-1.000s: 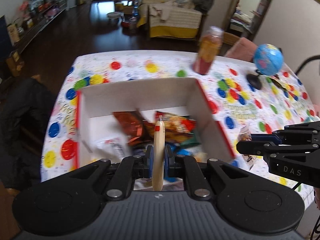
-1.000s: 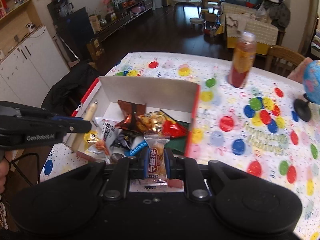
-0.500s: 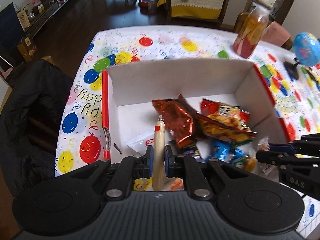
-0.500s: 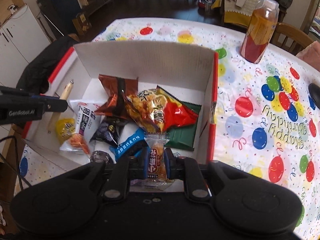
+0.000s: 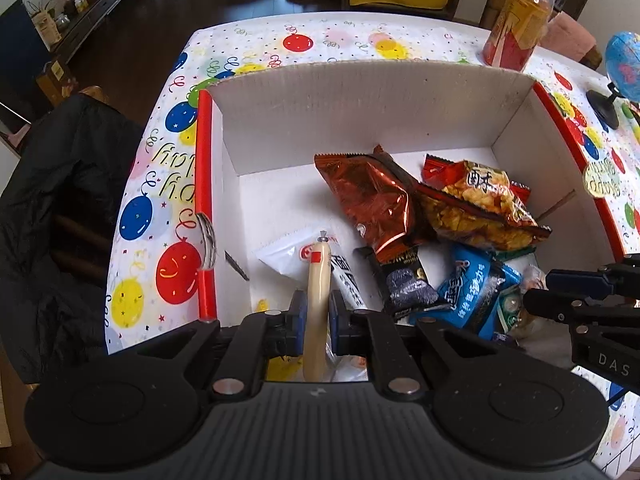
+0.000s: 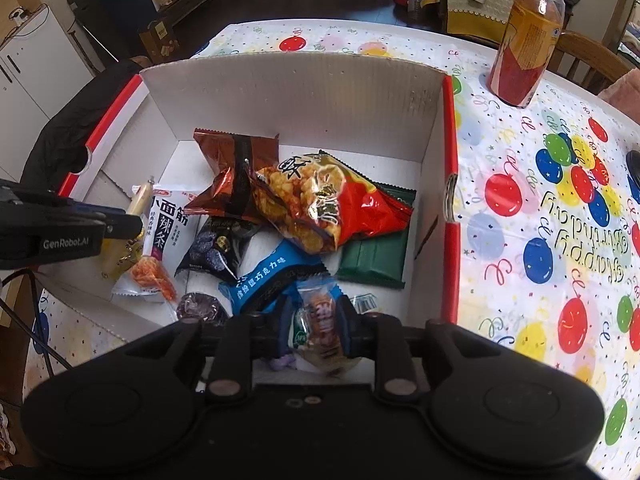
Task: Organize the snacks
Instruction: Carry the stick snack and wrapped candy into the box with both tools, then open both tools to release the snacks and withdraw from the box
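Note:
A white cardboard box with red rims (image 5: pixel 204 200) (image 6: pixel 450 160) holds several snack packets: a brown foil bag (image 5: pixel 372 200), an orange chip bag (image 6: pixel 316 200), a blue packet (image 5: pixel 472 288). My left gripper (image 5: pixel 318 312) is shut on a pale sausage stick (image 5: pixel 318 280) just over the box's near left corner. It also shows from the side in the right wrist view (image 6: pixel 124 222). My right gripper (image 6: pixel 316 320) hangs over the box's near right part with its jaws opening. A small clear-wrapped snack (image 6: pixel 320 320), blurred, slips loose between them.
A tall orange-and-red drink bottle (image 6: pixel 528 40) stands beyond the box on the balloon-print tablecloth (image 6: pixel 540 220). A blue globe (image 5: pixel 624 64) stands at the far right. A chair draped with a black jacket (image 5: pixel 60 200) sits at the table's left edge.
Both grippers have come down closer over the box. The right jaws have widened and the small snack now sits looser between them. The left still pinches the sausage stick.

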`<state>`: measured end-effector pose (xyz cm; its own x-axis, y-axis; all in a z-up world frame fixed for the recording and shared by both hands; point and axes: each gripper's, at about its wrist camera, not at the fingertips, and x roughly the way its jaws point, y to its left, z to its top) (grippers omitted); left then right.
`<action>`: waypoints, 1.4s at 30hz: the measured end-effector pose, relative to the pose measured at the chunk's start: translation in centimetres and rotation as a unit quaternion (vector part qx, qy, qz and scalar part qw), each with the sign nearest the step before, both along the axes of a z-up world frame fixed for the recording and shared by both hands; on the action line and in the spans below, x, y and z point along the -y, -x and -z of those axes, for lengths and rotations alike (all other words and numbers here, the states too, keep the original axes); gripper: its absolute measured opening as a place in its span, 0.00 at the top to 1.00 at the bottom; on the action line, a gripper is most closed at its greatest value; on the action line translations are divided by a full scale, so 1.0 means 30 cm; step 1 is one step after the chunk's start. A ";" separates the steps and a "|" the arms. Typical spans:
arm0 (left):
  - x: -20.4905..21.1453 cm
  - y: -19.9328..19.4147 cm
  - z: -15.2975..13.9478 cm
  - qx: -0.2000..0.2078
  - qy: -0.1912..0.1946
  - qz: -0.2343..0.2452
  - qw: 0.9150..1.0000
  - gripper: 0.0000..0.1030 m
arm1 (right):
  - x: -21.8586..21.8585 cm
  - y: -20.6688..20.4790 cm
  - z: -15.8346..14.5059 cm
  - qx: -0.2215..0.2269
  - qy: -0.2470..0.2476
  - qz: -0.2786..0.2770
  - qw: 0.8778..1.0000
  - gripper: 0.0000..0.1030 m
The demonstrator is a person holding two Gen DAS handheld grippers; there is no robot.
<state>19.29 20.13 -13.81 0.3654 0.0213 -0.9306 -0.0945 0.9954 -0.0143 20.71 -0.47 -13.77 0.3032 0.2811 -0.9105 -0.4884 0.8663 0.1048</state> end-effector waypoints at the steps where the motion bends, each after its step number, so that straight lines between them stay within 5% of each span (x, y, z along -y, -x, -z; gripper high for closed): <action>1: 0.003 0.003 0.000 -0.002 0.002 0.001 1.000 0.89 | 0.002 0.004 0.000 0.000 -0.001 0.001 1.000 0.76; 3: 0.009 0.013 -0.002 -0.004 0.004 0.000 1.000 0.86 | 0.005 0.012 -0.004 0.001 -0.005 0.003 1.000 0.74; 8: 0.028 0.049 -0.032 0.012 0.001 0.004 1.000 0.59 | 0.017 0.039 -0.027 0.013 -0.009 0.008 1.000 0.54; 15: 0.032 0.113 -0.089 0.040 0.007 -0.006 0.999 0.48 | 0.051 0.083 -0.090 0.036 -0.027 0.026 0.999 0.21; 22: 0.030 0.201 -0.165 0.078 0.026 -0.007 0.997 0.30 | 0.084 0.149 -0.176 0.063 -0.056 0.035 0.996 0.02; 26: 0.032 0.262 -0.208 0.104 0.040 -0.003 0.994 0.18 | 0.106 0.200 -0.236 0.093 -0.077 0.035 0.992 0.00; 31: 0.034 0.329 -0.254 0.136 0.056 -0.006 0.989 0.15 | 0.122 0.263 -0.300 0.137 -0.095 0.042 0.985 0.00; 35: 0.037 0.377 -0.285 0.153 0.064 -0.005 0.986 0.00 | 0.123 0.313 -0.335 0.165 -0.097 0.050 0.980 0.00; 42: 0.046 0.456 -0.346 0.173 0.069 -0.001 0.983 0.00 | 0.142 0.385 -0.369 0.173 -0.109 0.078 0.976 0.00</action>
